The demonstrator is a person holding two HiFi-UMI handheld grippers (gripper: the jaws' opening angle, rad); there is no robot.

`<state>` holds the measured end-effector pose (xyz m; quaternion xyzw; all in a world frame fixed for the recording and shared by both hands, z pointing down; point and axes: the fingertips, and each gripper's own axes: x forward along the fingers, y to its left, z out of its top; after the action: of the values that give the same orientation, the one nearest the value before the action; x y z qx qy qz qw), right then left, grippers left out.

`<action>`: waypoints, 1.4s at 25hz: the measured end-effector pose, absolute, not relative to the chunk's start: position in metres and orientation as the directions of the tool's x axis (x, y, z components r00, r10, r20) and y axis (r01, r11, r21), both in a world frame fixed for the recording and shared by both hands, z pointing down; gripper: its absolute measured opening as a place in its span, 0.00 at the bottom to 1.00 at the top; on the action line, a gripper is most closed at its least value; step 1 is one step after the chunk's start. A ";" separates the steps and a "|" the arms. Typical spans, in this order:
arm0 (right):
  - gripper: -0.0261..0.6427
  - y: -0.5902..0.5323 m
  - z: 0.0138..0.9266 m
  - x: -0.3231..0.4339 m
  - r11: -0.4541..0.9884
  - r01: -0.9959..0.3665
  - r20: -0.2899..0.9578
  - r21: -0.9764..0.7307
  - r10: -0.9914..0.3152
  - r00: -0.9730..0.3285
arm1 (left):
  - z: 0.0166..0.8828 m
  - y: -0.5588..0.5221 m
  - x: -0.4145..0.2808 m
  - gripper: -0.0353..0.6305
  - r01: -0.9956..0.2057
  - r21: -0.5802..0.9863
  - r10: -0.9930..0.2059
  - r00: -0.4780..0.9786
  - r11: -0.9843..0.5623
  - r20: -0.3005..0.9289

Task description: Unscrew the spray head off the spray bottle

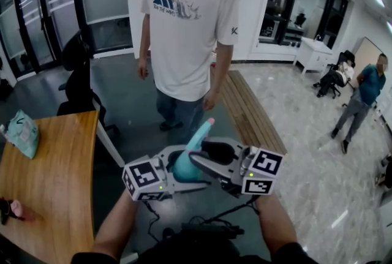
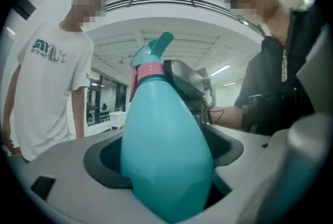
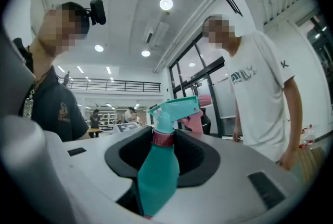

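Teardrop teal spray bottle (image 2: 165, 181) sits clamped in left gripper (image 2: 167, 142); right gripper (image 3: 165, 158) (wide) rings pink collar (image 3: 163, 137).

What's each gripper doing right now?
Left gripper: closed, holding the spray bottle by its body.
Right gripper: open around the pink collar, not gripping it.

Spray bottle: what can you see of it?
The spray bottle is teal, plastic-looking, with a pink collar, a teal spray head still on and a pink trigger. It is tilted, up in the air. The left claw is shut on its fat body; the right claw stands open around its neck.
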<state>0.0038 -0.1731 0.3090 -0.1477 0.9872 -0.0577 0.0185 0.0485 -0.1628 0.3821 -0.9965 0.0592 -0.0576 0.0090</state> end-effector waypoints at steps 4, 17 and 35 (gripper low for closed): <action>0.25 -0.167 0.304 0.005 0.970 -0.211 -0.048 -0.117 -0.218 -0.975 | 0.373 -0.151 0.051 0.69 -0.044 -0.006 -0.044 0.996 -0.999 0.082; 0.27 -0.194 0.309 0.004 0.922 -0.357 -0.048 -0.148 -0.368 -0.929 | 0.384 -0.192 0.049 0.69 -0.301 -0.075 -0.309 0.943 -0.951 0.122; 0.26 -0.223 0.274 0.027 0.870 -0.480 -0.178 -0.111 -0.492 -0.852 | 0.417 -0.217 0.028 0.69 -0.391 -0.067 -0.396 0.891 -0.918 0.224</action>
<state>0.0272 -0.2230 0.2735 -0.2527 0.9618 -0.0313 0.1005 0.0278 -0.2169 0.4173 -0.9722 0.2024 -0.1173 0.0101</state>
